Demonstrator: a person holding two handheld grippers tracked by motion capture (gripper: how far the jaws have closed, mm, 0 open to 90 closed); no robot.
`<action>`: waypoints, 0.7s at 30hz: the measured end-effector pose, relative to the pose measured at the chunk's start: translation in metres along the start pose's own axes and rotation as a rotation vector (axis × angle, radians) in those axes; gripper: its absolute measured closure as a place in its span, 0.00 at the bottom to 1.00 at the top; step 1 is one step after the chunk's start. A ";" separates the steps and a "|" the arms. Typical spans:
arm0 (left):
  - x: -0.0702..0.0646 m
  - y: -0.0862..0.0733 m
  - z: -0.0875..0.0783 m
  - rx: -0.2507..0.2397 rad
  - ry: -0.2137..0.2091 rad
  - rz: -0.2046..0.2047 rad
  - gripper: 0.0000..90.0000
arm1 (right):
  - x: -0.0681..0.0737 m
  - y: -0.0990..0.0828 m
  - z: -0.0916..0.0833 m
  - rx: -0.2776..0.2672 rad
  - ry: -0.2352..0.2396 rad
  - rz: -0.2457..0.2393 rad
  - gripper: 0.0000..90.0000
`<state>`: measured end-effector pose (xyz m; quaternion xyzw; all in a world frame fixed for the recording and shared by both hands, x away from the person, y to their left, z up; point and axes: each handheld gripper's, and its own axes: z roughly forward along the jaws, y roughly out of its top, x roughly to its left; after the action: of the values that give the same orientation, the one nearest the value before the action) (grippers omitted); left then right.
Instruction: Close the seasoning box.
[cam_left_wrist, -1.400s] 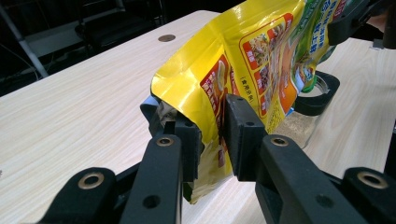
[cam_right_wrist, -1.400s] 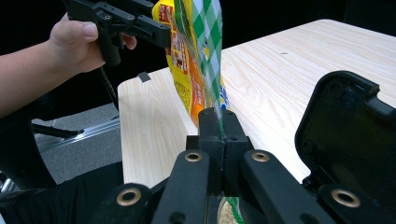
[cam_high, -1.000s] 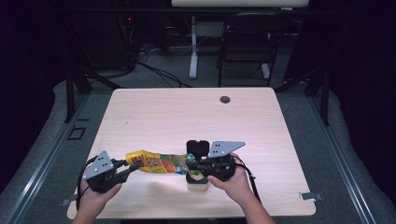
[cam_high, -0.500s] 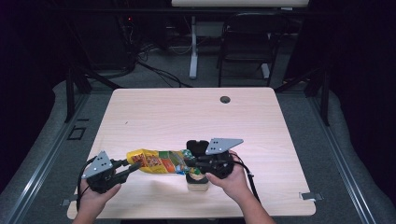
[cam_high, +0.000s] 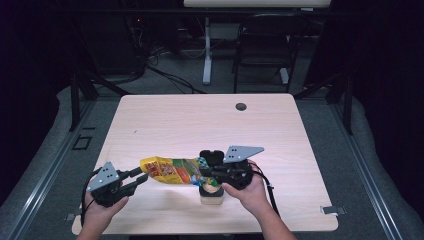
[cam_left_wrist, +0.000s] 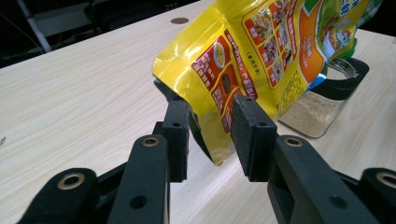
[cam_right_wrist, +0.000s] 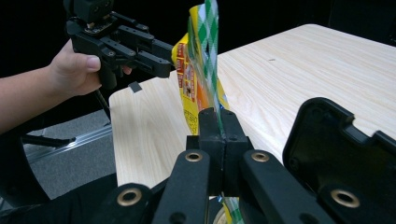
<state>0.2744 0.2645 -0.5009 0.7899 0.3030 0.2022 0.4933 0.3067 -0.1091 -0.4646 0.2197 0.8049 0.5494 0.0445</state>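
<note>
presumably to pour, the yellow pouch (cam_high: 167, 171) hangs stretched above the surface (cam_high: 200, 125), its mouth end over the glass jar (cam_left_wrist: 322, 109). right tongs (cam_right_wrist: 218, 122) are pressed together, pinching that green edge. left tongs (cam_left_wrist: 210, 133) have just been spreading, pads straddling the bottom corner without pressing.

Table (cam_high: 200, 125) far half open; pouch (cam_high: 170, 171), jar (cam_high: 211, 195) block near edge.
</note>
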 end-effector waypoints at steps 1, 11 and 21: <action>0.001 0.000 -0.001 -0.002 -0.001 -0.001 0.75 | 0.000 0.000 -0.001 -0.003 -0.001 0.001 1.00; 0.003 0.000 -0.004 -0.009 0.020 -0.004 0.74 | 0.001 0.004 -0.001 0.010 -0.020 -0.006 1.00; 0.002 0.000 -0.003 -0.006 0.022 0.000 0.75 | 0.004 0.013 0.004 0.049 -0.031 -0.054 1.00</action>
<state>0.2740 0.2682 -0.4993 0.7861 0.3077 0.2121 0.4924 0.3085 -0.1004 -0.4538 0.2074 0.8229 0.5247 0.0667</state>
